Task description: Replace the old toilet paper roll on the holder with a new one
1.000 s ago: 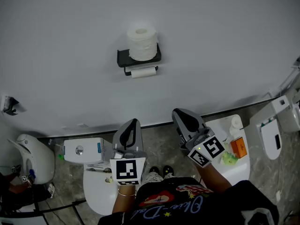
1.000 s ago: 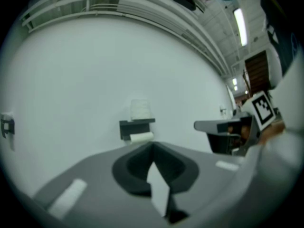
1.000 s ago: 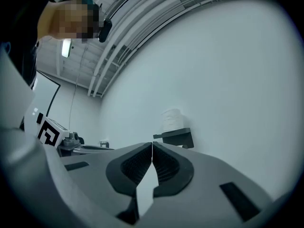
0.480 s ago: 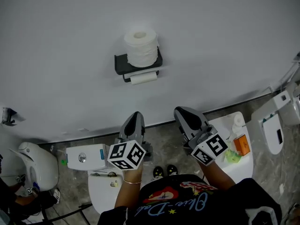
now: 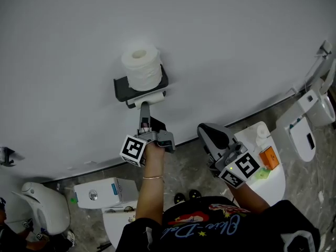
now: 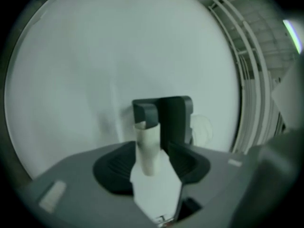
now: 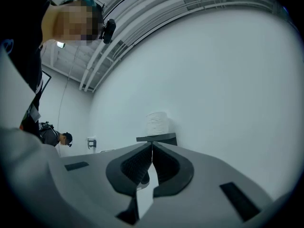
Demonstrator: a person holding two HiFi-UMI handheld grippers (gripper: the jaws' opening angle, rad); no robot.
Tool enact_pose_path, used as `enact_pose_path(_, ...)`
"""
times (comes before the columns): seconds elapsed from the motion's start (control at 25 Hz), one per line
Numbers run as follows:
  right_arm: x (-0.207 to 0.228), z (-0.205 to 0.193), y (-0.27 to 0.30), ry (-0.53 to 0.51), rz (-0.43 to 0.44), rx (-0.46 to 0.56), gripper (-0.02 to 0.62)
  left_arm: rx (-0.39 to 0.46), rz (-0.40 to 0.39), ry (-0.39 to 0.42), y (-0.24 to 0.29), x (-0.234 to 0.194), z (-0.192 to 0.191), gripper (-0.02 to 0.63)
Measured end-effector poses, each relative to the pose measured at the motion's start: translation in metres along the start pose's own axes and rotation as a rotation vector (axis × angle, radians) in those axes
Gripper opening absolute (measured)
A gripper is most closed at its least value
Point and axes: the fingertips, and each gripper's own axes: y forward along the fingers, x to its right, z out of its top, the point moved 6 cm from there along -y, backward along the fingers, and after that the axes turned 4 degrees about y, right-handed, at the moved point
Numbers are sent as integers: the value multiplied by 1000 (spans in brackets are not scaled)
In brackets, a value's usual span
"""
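My left gripper is up at the wall, under the matte black holder. Its jaws have just been opening and now stand wide. In the left gripper view the old roll sits between the two ribbed dark pads. It is down to a thin, pale, smooth tube with only a little paper on it, and it pokes out from under the holder's squared black bracket. I see no pad pressing on it, so I read this hand as holding nothing. From the head view the holder is a flat little shelf fixed to the plain white wall. The new roll stands upright on top of it, a fat, soft white cylinder with its hollow core facing up. The old roll hangs just beneath the shelf, lying level across the front. My right gripper is lower and off to the right, well apart from the holder. Its curved jaws are pressed together along a thin seam with nothing in them. Its marker cube shows crisp black-and-white squares. Beside it a rounded white countertop carries a small orange box.
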Motion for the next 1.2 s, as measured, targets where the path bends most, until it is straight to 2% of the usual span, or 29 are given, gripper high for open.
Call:
enact_pose_path(0.24,10,-1,-3,-4,-43,-14,11,22,-30,-76,27,-10,1,203)
enact_pose_path(0.32,12,0,-4,-9,-57,-12,12,18,-46,-67,31,-10,-1,179)
enact_pose_path(0.44,16,2,-8,-11,-76,-6,11,-9,-77,-66,34,-8,-9,179)
enact_pose_path(0.6,21,1,-16,-7,-107,-5,12,-74,-114,-60,44,-1,-38,179)
enact_pose_path(0.92,36,8,-47,-27,-214,6,12,-179,-127,-97,71,14,-101,179)
enact_pose_path(1.12,40,14,-65,-35,-251,15,12,-329,-208,-4,60,37,-134,181)
enact_pose_path(1.16,40,16,-68,-37,-257,20,11,-368,-204,60,49,41,-138,181)
enact_pose_path(1.2,40,17,-70,-39,-264,26,11,-405,-198,162,35,45,-139,181)
